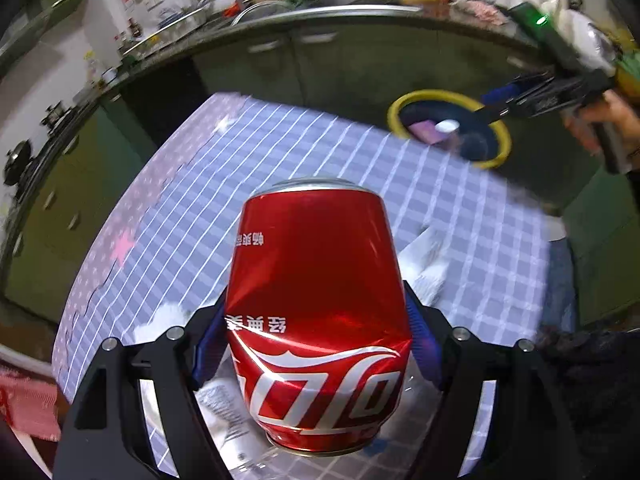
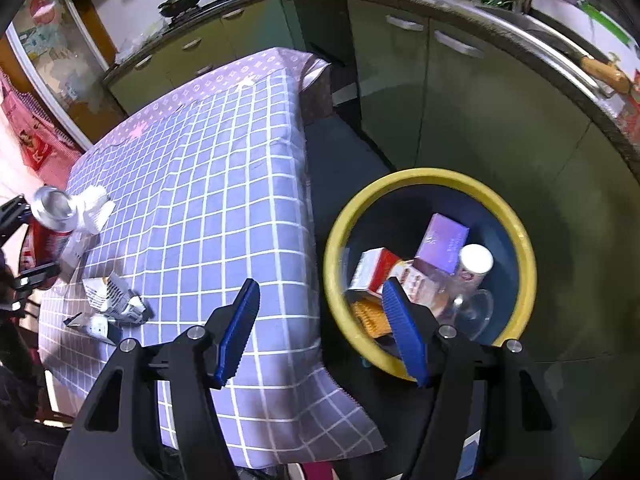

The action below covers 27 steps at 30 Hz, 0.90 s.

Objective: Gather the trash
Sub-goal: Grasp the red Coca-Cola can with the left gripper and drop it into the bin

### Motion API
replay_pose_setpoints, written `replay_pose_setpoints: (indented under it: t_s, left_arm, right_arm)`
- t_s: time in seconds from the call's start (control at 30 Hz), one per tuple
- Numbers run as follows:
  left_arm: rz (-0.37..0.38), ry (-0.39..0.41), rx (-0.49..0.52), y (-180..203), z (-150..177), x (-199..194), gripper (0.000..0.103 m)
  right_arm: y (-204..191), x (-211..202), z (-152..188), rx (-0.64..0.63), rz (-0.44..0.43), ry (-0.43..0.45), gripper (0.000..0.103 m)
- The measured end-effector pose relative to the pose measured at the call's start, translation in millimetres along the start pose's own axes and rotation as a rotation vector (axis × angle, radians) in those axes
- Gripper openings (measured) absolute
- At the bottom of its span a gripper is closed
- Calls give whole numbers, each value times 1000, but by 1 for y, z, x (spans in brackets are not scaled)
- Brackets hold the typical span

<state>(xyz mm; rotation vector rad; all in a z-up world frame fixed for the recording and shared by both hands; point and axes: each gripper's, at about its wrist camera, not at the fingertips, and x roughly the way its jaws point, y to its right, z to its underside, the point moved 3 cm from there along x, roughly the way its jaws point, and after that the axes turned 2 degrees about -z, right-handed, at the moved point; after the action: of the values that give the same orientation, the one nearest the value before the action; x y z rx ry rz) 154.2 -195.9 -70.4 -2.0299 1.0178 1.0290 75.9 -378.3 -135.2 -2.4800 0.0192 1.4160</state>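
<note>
L wrist view: my left tongs (image 1: 318, 344) are clamped on the red cola can (image 1: 320, 320), blue pads (image 1: 422, 344) pressed on both sides of its lower body; the wall looks dented there, so grip is firm enough, no need to squeeze harder. Can is held above the checked counter (image 1: 280, 160), w/ crumpled white paper (image 1: 428, 264) lying just behind it on the cloth. The yellow-rimmed bin (image 1: 450, 130) sits off the counter's far right edge, and the right tongs (image 1: 516, 100) hover at the bin's rim.

R wrist view: right tongs (image 2: 320, 328) stand wide apart, holding nothing, above the gap between counter edge and bin (image 2: 428, 276). Bin already holds boxes, a white-capped bottle (image 2: 474, 264) and a clear plastic piece. Left of the bin, at the counter's far side, I see the can (image 2: 50, 216) in the other tongs, w/ paper and torn wrappers (image 2: 114, 300) near it.

Step in hand, imo: carry the can to the bin. To do it well, I'd keep it level, swing across high enough to clear the rim, pull the right tongs out of the way first, and release only once the can is inside the yellow ring.
</note>
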Motion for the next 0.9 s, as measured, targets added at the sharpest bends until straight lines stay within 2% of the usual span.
replay_pose_setpoints:
  t_s: [0.17, 0.23, 0.3, 0.5, 0.57, 0.67, 0.73, 0.83, 0.9]
  left_arm:
    - [69, 14, 55, 33, -47, -1, 73]
    - [141, 3, 53, 50, -75, 7, 73]
    - [209, -23, 61, 67, -102, 19, 73]
    - [349, -111, 69, 124, -174, 77, 73]
    - [359, -114, 75, 141, -196, 100, 73]
    - [319, -145, 81, 161, -227, 150, 73]
    - [284, -173, 70, 165, -238, 176, 74]
    - [237, -202, 19, 159, -248, 209, 84]
    - [227, -202, -5, 152, -253, 216, 84]
  right_arm:
    - [22, -21, 4, 22, 25, 48, 64]
    - [33, -30, 9, 35, 27, 63, 64]
    - [47, -40, 17, 53, 32, 81, 64]
    - [94, -77, 50, 128, 48, 143, 64]
    - [108, -86, 62, 155, 50, 159, 64]
    - [130, -93, 79, 194, 52, 166, 64]
    - [137, -93, 87, 206, 55, 160, 64]
    - [147, -92, 96, 217, 59, 149, 64]
    - [150, -91, 97, 221, 61, 147, 64]
